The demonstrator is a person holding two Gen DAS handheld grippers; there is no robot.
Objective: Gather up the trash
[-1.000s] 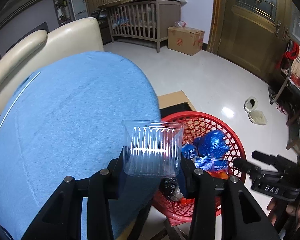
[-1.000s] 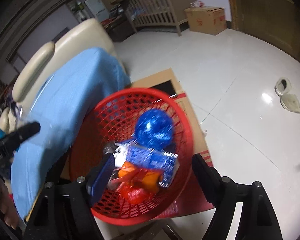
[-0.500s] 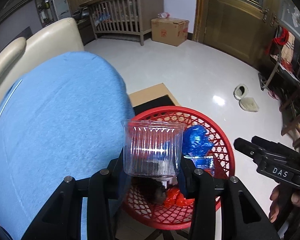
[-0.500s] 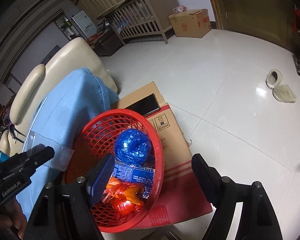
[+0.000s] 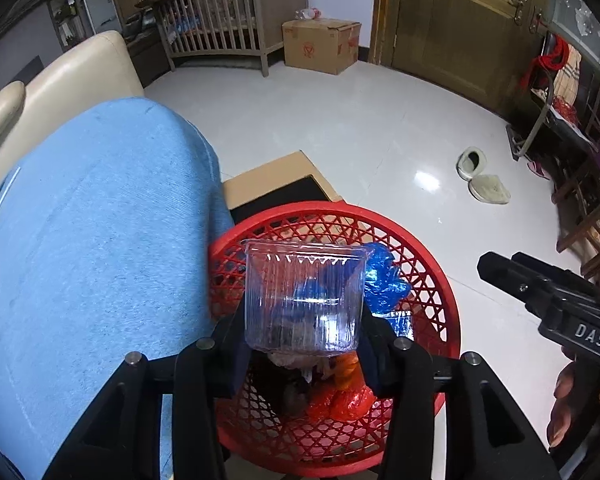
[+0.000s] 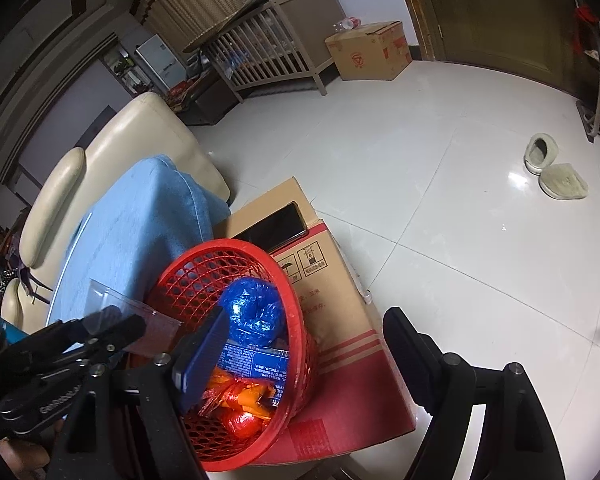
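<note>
My left gripper holds a clear ribbed plastic cup upright between its pads, right above the red mesh basket. Its jaws are opening, with the cup still caught between them. The basket holds a crumpled blue bag, an orange and red wrapper and a blue packet. In the right wrist view the left gripper and the cup sit at the rim of the basket. My right gripper stands open beside the basket with nothing between its fingers; it also shows at the right edge as the right gripper.
The basket stands on a cardboard box with a black phone on top. A blue cloth covers the surface to the left, backed by a cream sofa. Slippers lie on the white tiled floor; another carton stands far back.
My left gripper carried the cup from over the blue cloth to over the basket. The right gripper pulled away from above the basket toward its right side.
</note>
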